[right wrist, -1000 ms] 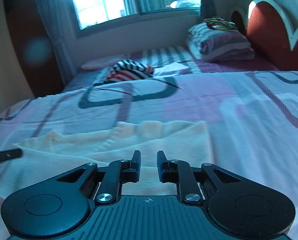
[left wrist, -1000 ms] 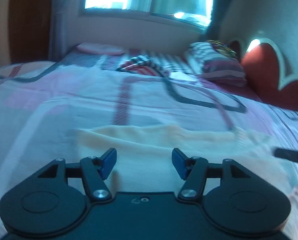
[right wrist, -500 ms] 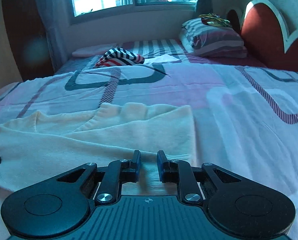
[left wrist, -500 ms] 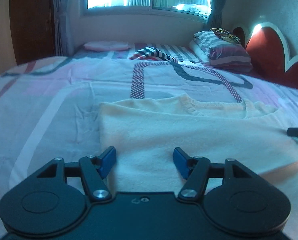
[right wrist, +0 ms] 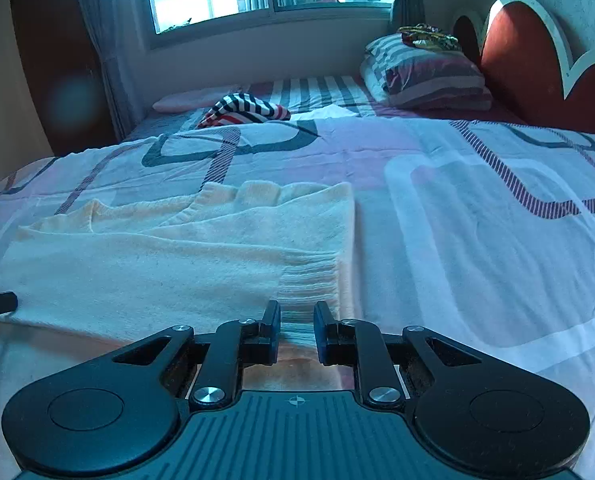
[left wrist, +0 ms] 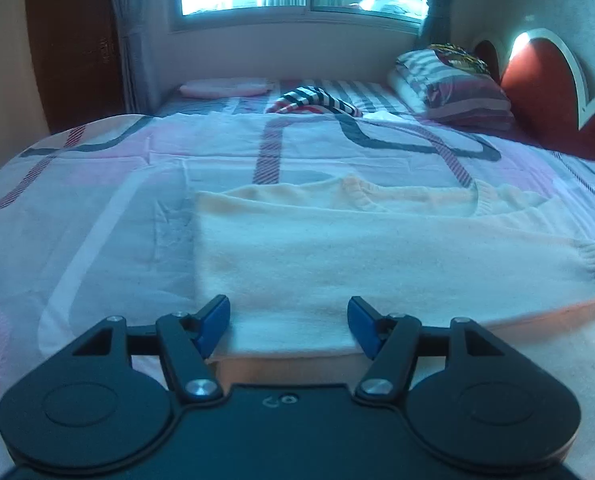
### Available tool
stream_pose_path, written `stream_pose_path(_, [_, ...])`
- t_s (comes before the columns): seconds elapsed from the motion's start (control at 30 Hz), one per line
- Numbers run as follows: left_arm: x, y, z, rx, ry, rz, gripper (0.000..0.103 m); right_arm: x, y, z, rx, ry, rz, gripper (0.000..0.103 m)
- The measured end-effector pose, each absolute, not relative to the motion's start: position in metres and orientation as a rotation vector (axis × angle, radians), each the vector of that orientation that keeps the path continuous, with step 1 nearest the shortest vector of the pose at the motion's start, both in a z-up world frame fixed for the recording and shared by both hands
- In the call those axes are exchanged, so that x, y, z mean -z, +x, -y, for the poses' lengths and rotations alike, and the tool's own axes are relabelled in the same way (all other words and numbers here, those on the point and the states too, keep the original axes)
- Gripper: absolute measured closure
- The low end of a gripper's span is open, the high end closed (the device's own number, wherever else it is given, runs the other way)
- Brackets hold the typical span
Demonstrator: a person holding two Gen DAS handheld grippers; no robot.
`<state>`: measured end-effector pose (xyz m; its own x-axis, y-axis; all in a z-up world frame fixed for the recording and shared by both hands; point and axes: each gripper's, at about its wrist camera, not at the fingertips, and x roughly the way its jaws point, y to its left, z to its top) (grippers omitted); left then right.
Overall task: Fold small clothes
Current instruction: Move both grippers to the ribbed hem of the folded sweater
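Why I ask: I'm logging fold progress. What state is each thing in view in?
cream sweater: flat on the bed, partly folded, neckline on the far side.
left tool: open, jaws wide over the sweater's near edge.
right tool: jaws narrow, ribbed hem in the gap; grip unclear.
striped garment: crumpled, unfolded, far across the bed.

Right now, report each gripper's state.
Left gripper: open, holding nothing, above the cream sweater.
Right gripper: jaws narrow; grip on the sweater's hem cannot be told.

Cream sweater, pink-and-white patterned bedspread, striped pillow, seemingly red headboard
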<state>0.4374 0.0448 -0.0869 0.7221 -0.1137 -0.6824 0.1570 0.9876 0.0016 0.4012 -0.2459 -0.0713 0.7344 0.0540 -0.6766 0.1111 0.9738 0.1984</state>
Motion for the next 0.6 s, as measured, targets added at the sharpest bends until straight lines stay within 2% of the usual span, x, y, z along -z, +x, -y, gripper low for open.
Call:
stream_pose_path(0.1, [0.088,0.436,-0.035,0.159,0.052,-0.747,0.039,0.071,0.404,0.243,-0.029,0.27,-0.746,0.085])
stream_pose_path(0.37, [0.1,0.436,-0.021,0.106,0.106,-0.775,0.029,0.086,0.407,0.242,-0.073,0.215,-0.784,0.086])
stream_pose_path(0.6, [0.1,0.437,-0.017,0.074,0.12,-0.789,0.027,0.091,0.405,0.244,-0.121,0.186,-0.771,0.086])
